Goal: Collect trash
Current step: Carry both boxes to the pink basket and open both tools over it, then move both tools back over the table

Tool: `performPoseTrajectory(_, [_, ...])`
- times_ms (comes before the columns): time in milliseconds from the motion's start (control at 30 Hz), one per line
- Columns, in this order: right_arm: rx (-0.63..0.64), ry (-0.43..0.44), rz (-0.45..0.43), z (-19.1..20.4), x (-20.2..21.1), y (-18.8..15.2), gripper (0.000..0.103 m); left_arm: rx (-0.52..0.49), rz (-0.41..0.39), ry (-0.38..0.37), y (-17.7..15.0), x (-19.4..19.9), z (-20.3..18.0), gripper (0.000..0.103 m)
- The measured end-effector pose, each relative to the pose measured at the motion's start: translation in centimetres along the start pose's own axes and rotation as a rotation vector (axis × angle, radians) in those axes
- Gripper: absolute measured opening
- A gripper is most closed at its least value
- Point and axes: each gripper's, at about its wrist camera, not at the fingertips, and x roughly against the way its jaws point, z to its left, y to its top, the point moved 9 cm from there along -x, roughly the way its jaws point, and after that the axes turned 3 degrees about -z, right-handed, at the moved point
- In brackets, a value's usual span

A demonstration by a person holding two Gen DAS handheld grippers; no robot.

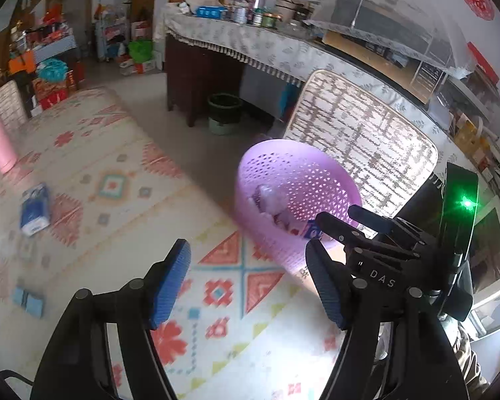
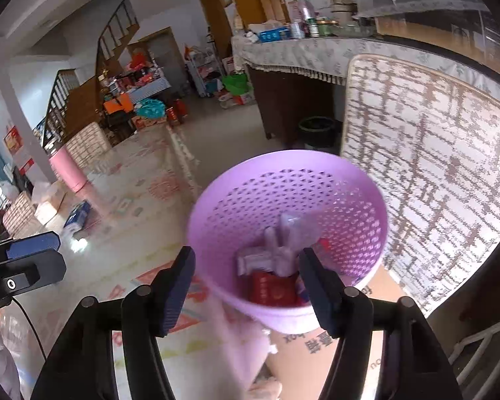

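The round lilac perforated plastic basket (image 2: 286, 233) stands at the patterned table's (image 1: 116, 173) edge, mouth upward, wrappers inside; the left gripper (image 1: 250, 286) and right gripper (image 2: 246, 286) both gape, holding nothing.

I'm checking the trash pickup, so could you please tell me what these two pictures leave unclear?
- Lower part of the purple basket: left wrist view, hidden by the right hand-held gripper.
- Basket contents: right wrist view, blurred; a red packet shows, the rest unclear.
- Blue packet on the tablecloth: left wrist view, label too blurred.
- Cardboard box under the basket: right wrist view, mostly covered.
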Motion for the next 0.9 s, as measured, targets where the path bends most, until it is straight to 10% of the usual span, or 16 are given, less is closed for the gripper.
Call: performPoseTrajectory(900, [0.279,0.169,0.111,23.4,-1.6,-7.5,0.073,0.461,-0.109,0.296,-10.9,10.7,30.0,0.071])
